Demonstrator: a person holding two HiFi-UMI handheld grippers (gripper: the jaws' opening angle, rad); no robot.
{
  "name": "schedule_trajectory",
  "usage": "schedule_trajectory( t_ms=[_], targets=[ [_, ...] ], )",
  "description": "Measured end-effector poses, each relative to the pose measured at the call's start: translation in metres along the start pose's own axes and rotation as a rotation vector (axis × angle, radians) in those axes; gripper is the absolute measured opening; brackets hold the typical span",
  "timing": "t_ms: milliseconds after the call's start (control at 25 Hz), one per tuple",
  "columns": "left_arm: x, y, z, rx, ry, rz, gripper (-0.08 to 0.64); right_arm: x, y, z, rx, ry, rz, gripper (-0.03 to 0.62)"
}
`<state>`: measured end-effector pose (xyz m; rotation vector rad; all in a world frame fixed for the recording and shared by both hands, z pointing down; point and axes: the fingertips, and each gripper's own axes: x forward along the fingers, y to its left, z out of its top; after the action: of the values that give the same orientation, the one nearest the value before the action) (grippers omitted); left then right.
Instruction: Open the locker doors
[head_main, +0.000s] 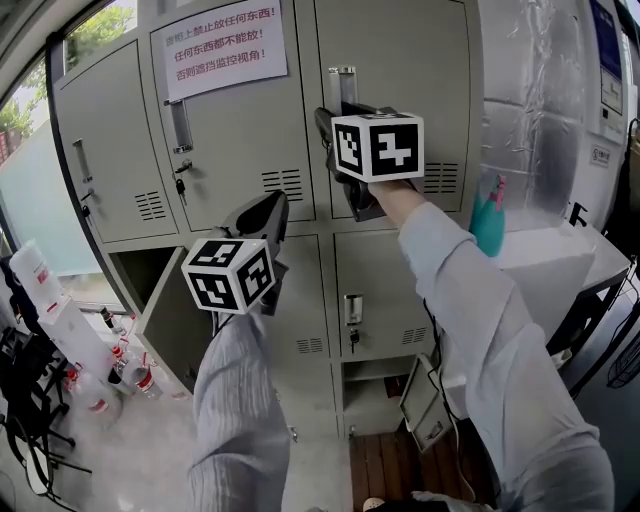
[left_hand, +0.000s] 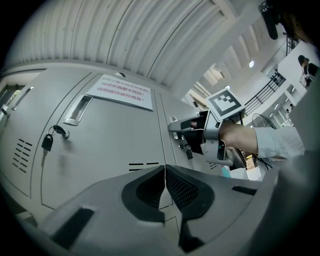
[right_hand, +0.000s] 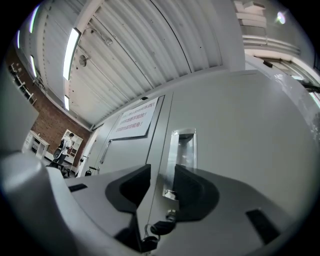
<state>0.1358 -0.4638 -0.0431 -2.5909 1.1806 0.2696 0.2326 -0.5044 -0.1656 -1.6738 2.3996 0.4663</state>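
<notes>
Grey lockers (head_main: 120, 150) fill the wall, and the shut upper locker door (right_hand: 240, 130) stands right before the right gripper (right_hand: 162, 175). Its jaws are apart, with the recessed handle (right_hand: 182, 150) in the gap and a key (right_hand: 160, 229) just below. Lower and to its left, the left gripper (left_hand: 165, 172) has its jaws together on nothing, with a printed notice (left_hand: 120, 91) above.
</notes>
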Motion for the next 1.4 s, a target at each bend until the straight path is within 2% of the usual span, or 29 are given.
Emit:
schedule_trajectory(
  t_ms=[360, 560, 800, 1040, 1200, 1400],
  targets=[
    [-0.015, -0.017, -0.01, -0.019, 0.007, -0.033, 0.009, -0.03, 0.011, 0.012, -0.034, -0.022, 0.002, 0.14],
    [-0.021, -0.027, -0.007, -0.011, 0.002, -0.053, 0.009, -0.052, 0.016, 0.02, 0.015, -0.035, 0.009, 0.14],
    [-0.022, -0.037, 0.001, -0.013, -0.017, -0.079, 0.009, -0.076, 0.02, 0.029, -0.035, -0.048, 0.011, 0.126],
    [-0.022, -0.059, 0.01, -0.01, -0.047, -0.123, 0.011, -0.1, 0.019, 0.036, -0.01, -0.054, 0.027, 0.121],
    [-0.019, -0.073, 0.01, -0.008, -0.052, -0.149, 0.009, -0.121, 0.017, 0.042, 0.0, -0.075, 0.052, 0.123],
    [-0.01, -0.098, 0.007, -0.014, -0.061, -0.191, 0.009, -0.149, 0.016, 0.053, 0.009, -0.11, 0.132, 0.127]
  ],
)
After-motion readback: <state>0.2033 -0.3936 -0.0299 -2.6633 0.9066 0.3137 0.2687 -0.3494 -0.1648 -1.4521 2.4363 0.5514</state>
